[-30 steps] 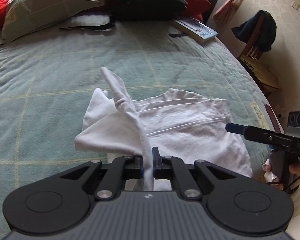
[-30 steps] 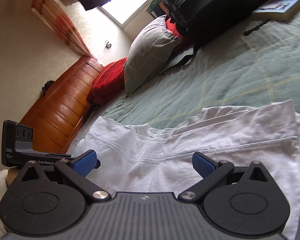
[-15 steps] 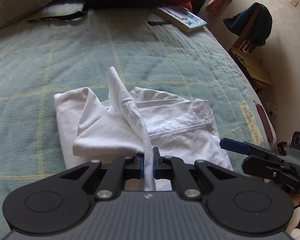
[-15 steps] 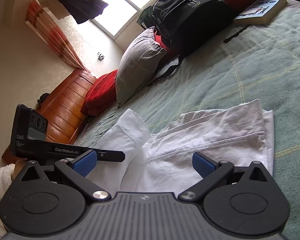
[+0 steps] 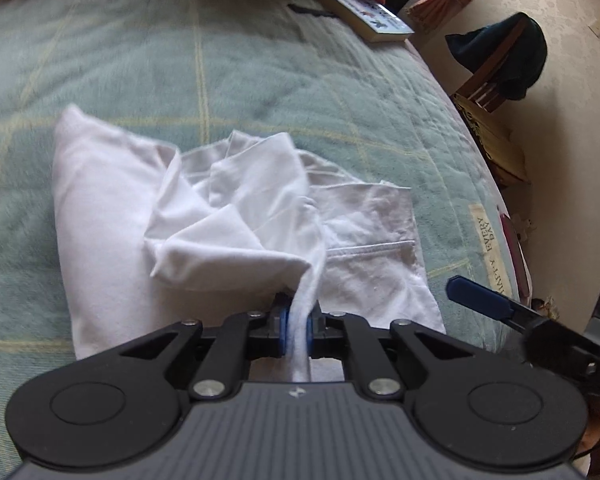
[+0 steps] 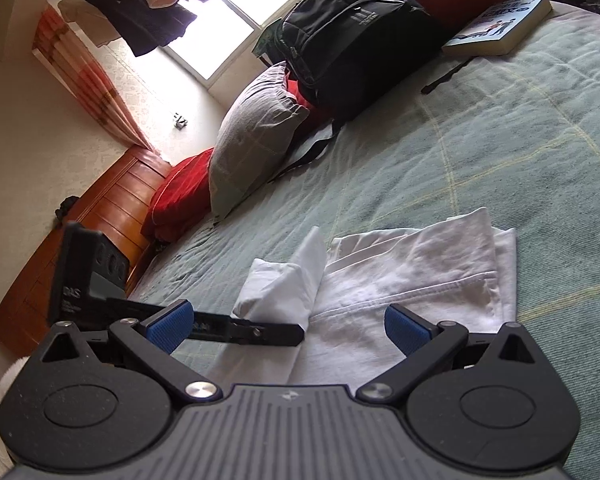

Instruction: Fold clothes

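A white garment (image 5: 236,216) lies partly folded on the green bedspread (image 5: 220,60). My left gripper (image 5: 298,328) is shut on a bunched edge of it, and the pinched cloth rises in a loose fold over the flat part. In the right wrist view the same white garment (image 6: 412,272) spreads ahead, and my left gripper (image 6: 300,330) reaches in from the left with the lifted fold against it. My right gripper (image 6: 286,326) is open just above the garment's near edge, with nothing pressed between its blue pads (image 6: 404,330). It shows at the right in the left view as my right gripper (image 5: 464,290).
A book (image 6: 500,28), a black backpack (image 6: 352,36), a grey pillow (image 6: 252,140) and red cushions (image 6: 176,200) sit at the bed's far end. A wooden chair with dark clothing (image 5: 504,60) stands beside the bed. A wooden headboard (image 6: 92,240) lies at the left.
My left gripper has carried the pinched cloth lower and across the garment toward the right side. The lifted strip has slumped into a wider fold. The right gripper has barely moved.
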A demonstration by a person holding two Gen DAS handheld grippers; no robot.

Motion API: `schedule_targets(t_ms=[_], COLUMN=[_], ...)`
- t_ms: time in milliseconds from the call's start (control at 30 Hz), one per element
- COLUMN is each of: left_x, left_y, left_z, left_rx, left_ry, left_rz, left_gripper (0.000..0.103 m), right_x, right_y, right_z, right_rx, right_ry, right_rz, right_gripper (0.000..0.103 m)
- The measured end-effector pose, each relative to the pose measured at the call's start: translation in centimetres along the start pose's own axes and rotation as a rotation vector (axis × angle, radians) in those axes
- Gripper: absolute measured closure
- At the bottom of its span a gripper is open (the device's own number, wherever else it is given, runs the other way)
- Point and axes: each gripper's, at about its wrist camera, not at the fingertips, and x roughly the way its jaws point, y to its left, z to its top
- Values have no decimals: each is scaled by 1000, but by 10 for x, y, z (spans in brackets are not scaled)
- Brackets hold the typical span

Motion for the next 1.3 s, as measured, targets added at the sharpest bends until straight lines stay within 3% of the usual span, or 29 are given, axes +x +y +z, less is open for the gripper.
schedule_targets(t_ms=[167,267,300,433,533,600,867,1067,1300], left_x=[5,-10,-19,-54,-77,-88,-105,-109,-100], left_y=[11,5,2,-8,-8,-6,-6,-17,-20], left_z=[-1,-3,-4,-6,-14,-27,-111,-168,-189], left_rx=[-61,-39,-26,30,88,152,431,611,601], left_ry=[-10,-38,-57,-133,-192,-222,-212,-192,-219], left_rz=[-51,-76,-91,-124,-71,4,307,392,399], left_gripper=[92,74,62,48,33,31,28,22,21], right_x=[0,-2,-3,-6,-6,-7,-4,-7,-3], right_y=[-2,-2,-2,-5,-6,-6,2,19,10], right_z=[0,0,0,1,0,-1,-7,-17,-37], right_rx=[1,-5,-7,3,18,25,22,-23,41], right_ry=[3,6,6,2,18,28,60,86,164], right_rz=[-19,-29,-33,-44,-35,-28,-28,-5,35], right_gripper=[0,0,0,0,0,0,0,0,0])
